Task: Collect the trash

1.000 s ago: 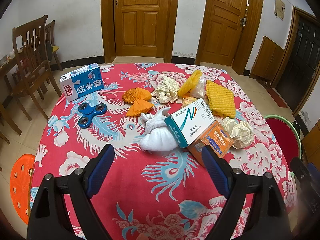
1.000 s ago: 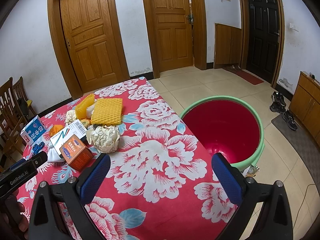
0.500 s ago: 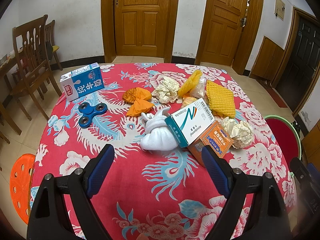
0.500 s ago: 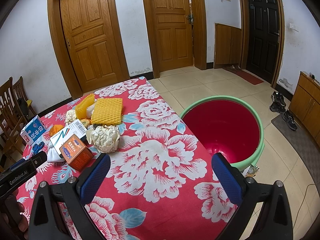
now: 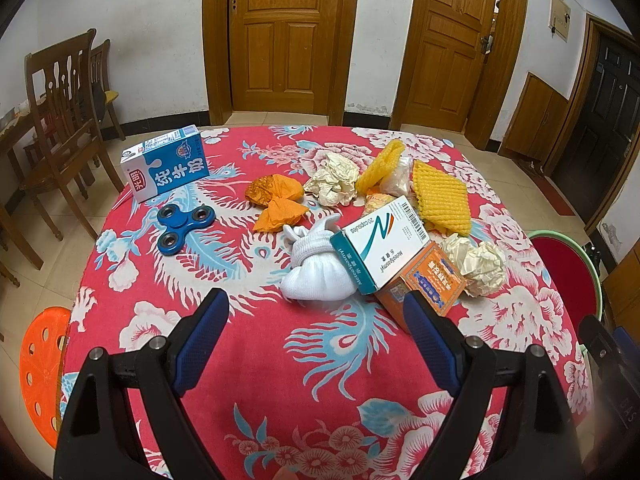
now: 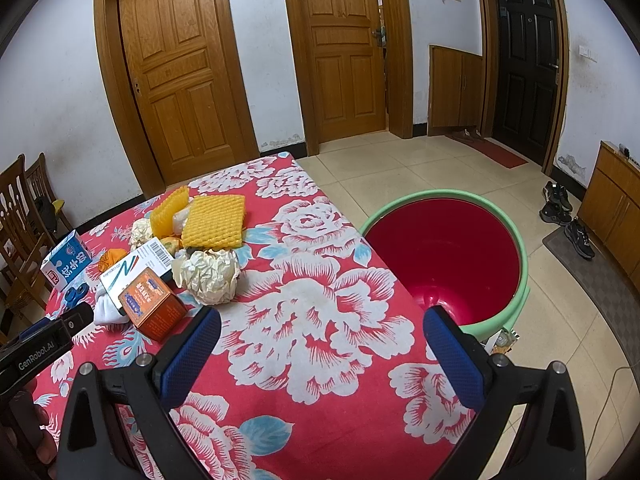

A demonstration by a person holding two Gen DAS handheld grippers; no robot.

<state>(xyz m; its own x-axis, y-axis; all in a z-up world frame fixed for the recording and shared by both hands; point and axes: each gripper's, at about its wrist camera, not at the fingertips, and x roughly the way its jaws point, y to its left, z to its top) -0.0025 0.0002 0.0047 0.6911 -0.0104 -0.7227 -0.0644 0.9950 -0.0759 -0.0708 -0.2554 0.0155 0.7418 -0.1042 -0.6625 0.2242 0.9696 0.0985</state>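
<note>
Both the left gripper [image 5: 316,316] and right gripper [image 6: 320,334] are held wide apart, empty, above the littered counter [image 5: 248,344].

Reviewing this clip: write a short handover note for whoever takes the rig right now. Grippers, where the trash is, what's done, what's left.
Left gripper: open, empty, above the table's near part, aimed at the white sock.
Right gripper: open, empty, over the table's right edge, beside the bin.
Trash all on the tablecloth: two paper balls, orange wrappers, yellow foam pieces, white medicine box propped on the orange box. Milk carton and spinner sit to the left.
Done: nothing; the bin looks empty.
Left: move every piece of trash into the bin.
</note>
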